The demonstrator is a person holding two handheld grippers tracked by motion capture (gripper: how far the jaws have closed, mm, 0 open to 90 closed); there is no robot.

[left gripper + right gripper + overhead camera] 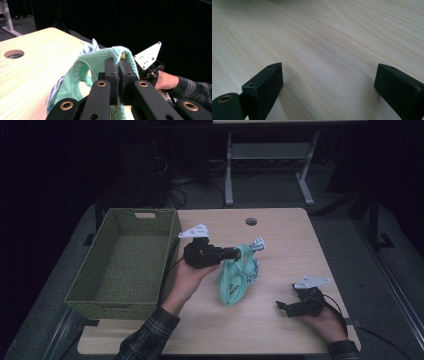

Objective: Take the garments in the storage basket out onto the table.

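Note:
A mint-green knitted cloth (pixel 234 281) with a blue-and-white striped piece hangs over the middle of the wooden table (pixel 280 240). My left gripper (pixel 238 252) is shut on its top edge and holds it lifted. In the left gripper view the green cloth (pixel 100 58) drapes over the closed jaws of my left gripper (pixel 119 65). My right gripper (pixel 280 306) rests low at the table's front right, held by a hand. In the right gripper view my right gripper (pixel 328 77) stands open just above bare wood, with nothing between its jaws.
A green woven basket (pixel 125 262) stands empty at the table's left side. A round cable hole (pixel 251 221) sits near the far edge. Behind the table are a desk frame (pixel 270 165) and cables on the floor.

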